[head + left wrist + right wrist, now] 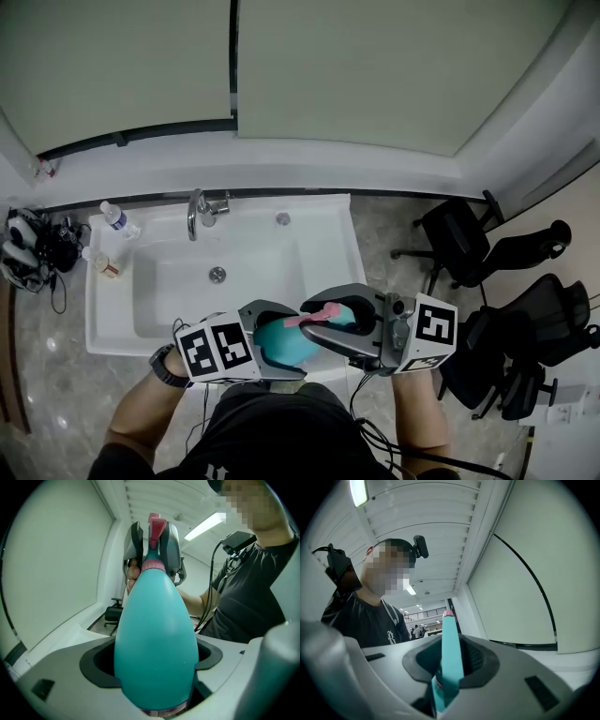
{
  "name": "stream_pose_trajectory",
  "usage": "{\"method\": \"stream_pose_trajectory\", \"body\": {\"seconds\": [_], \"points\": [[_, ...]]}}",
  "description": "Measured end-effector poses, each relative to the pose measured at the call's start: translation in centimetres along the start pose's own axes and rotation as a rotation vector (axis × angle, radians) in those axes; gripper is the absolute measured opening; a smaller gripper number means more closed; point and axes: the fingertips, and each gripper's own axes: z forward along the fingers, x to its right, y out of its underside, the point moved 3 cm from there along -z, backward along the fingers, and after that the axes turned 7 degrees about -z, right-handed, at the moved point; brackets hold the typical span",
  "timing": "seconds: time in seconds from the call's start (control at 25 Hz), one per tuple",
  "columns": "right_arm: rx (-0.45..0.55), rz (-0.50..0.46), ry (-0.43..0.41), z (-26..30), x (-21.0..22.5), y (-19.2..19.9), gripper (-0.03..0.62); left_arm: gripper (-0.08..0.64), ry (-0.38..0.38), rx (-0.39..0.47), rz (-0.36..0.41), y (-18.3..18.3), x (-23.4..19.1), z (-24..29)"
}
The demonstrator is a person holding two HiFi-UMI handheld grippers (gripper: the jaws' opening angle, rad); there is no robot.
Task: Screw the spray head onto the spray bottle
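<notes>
A person stands at a white sink [319,253] set into a grey marbled counter [56,337], holding a gripper in each hand just above the sink's near edge, close to their body. The left gripper [270,339] has its jaws closed around the wide body of a teal spray bottle [157,639], one jaw pressing on each side. The bottle lies roughly level between the two grippers, with its neck pointing toward the right gripper [314,319]. The spray head [157,526], teal with a pink top and a pink collar, sits on the bottle's neck with the collar against the top of the bottle. How far it is threaded on cannot be made out. The right gripper's jaws are drawn narrow and clamp the spray head from both sides. In the right gripper view a slim teal piece with a pink tip stands upright between them. A chrome faucet [199,214] rises at the back of the sink. A clear water bottle [120,220] lies on the sink's left back corner, with a small bottle [105,266] near it on the left rim. Black office chairs [459,239] stand on the floor to the right.
</notes>
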Motion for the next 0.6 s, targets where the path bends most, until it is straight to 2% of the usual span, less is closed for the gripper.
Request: {"method": "stream_pose_trajectory", "body": {"seconds": [0.32, 0.6], "points": [[0.025, -0.013, -0.071, -5.8, -10.9, 1.5, 0.083, 0.422, -0.079, -0.015, -0.029, 1.5, 10.8, 5.9], [0.033, 0.040, -0.103, -14.1, -20.7, 4.4, 0.077, 0.422, -0.067, -0.023, -0.103, 3.0, 21.3, 14.8]]}}
